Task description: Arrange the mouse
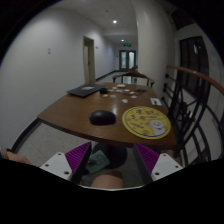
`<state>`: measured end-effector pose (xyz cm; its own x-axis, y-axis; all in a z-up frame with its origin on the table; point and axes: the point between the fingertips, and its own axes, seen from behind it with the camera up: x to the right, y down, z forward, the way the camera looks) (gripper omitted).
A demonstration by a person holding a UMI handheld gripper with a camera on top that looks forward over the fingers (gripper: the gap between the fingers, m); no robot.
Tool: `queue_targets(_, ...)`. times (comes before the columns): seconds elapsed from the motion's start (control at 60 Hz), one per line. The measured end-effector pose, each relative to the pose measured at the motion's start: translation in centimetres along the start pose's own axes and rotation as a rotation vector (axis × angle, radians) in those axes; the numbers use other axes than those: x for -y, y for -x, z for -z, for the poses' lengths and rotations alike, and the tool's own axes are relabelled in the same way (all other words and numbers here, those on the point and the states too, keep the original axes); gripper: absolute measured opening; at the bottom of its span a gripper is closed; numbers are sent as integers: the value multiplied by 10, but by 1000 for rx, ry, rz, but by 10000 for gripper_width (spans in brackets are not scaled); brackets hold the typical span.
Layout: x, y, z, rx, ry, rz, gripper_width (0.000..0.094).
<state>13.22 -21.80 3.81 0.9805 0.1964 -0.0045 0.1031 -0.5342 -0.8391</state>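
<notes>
A black mouse (102, 117) lies on the brown wooden table (70, 110), near its front edge and left of a round yellow mat (147, 122). My gripper (111, 158) is low in front of the table, well short of the mouse. Its two fingers with purple pads (77, 154) stand wide apart with nothing held between them; only the floor and part of a person show in the gap.
A dark laptop (84, 91) sits at the table's far left. Small items (125, 90) lie at the far end. Black chairs (188, 115) stand along the right side. A corridor with doors (127, 60) runs beyond.
</notes>
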Motion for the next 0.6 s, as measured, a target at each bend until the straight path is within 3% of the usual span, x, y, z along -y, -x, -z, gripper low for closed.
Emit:
queue_targets(0.267,-6,63,-25,90,21,-52,854)
queue_targets(0.533,16,29,-33,-32,4,-32,854)
queue_targets(0.6,16,24,-29,-52,-3,-28,807)
